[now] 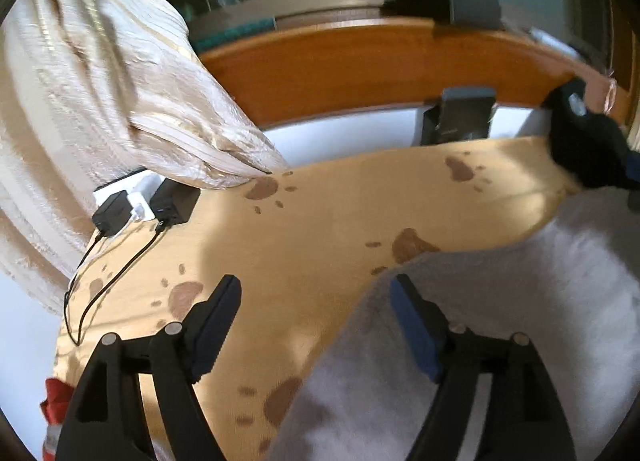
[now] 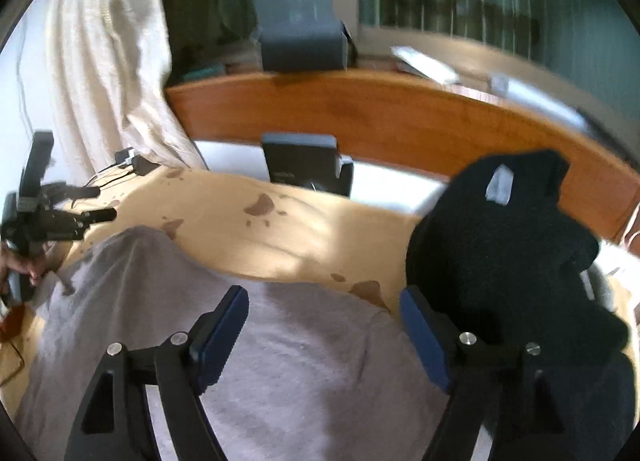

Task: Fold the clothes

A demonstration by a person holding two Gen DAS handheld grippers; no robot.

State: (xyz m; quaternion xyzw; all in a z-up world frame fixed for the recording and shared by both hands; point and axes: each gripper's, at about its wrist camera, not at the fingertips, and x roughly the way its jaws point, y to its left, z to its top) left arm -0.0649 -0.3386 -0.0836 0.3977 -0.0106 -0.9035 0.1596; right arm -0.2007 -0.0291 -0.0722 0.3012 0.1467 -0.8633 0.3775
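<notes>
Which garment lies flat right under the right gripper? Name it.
The pale grey garment: it is spread flat on the paw-print sheet, below the open right gripper. The black garment sits bunched in a heap off to the right.

No text, label or brand can be read anywhere.

Window daylight casts soft shadows; fisheye edges warp, the background smears.
</notes>
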